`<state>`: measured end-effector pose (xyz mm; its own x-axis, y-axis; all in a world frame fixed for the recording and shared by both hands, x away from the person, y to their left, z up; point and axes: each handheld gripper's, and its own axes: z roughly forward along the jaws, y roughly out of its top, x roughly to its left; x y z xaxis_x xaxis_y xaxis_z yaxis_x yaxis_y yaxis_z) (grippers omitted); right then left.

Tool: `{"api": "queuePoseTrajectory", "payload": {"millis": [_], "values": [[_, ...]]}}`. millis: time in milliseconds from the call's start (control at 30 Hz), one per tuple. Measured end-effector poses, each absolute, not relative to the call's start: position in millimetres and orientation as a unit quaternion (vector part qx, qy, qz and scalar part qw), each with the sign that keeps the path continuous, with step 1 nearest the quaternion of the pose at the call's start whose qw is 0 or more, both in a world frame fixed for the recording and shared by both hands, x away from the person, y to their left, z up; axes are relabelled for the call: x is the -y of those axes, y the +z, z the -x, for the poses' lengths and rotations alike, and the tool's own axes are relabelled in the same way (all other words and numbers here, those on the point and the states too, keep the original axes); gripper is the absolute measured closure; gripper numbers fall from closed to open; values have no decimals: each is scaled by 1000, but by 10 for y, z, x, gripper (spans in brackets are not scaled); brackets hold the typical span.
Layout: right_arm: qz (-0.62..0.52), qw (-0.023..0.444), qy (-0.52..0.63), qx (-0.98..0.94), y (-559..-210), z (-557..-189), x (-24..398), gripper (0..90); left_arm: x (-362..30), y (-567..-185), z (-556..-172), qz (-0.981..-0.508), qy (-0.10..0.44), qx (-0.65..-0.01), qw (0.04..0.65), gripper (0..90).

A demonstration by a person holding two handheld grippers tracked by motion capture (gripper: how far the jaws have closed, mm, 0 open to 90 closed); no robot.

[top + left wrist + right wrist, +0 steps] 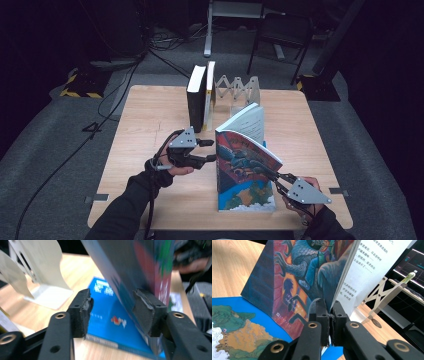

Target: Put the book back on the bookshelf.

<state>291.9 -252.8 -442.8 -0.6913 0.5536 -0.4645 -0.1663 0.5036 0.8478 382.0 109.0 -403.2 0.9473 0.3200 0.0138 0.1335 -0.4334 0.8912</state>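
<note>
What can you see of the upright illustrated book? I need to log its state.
The illustrated book is a paperback with a colourful painted cover and printed white pages. It stands tilted, its lower edge on a flat blue book near the table's front edge. The right gripper is shut on its front cover, lifting it off the pages. The left gripper is open, one pad against the spine side.

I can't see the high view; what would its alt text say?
A person at a wooden table props an illustrated book upright on a flat blue book, the right gripper pinching its cover and the left gripper open beside its spine. Behind stand two upright books and a folding rack.
</note>
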Motion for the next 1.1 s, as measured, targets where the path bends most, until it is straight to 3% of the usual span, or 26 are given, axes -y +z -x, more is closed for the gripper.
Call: {"api": "queuePoseTrajectory", "payload": {"millis": [133, 400, 667, 967, 1100], "values": [[-121, 372, 483, -783, -4432, -2913, 2535, 867, -1078, -4180, -3740, -860, 78, -128, 487, 441], [-119, 373, 483, -783, -4434, -2914, 2534, 866, -1041, -4336, -3514, -875, 48, -113, 468, 332], [-117, 375, 483, -783, -4430, -2920, 2528, 865, -667, -4346, -3440, -844, 70, -149, 511, 279], [-118, 374, 484, -783, -4418, -2941, 2531, 862, -603, -4224, -3635, -818, 107, -179, 536, 475], [-118, 374, 483, -783, -4415, -2945, 2530, 858, -603, -4176, -3670, -818, 115, -173, 536, 510]]}}
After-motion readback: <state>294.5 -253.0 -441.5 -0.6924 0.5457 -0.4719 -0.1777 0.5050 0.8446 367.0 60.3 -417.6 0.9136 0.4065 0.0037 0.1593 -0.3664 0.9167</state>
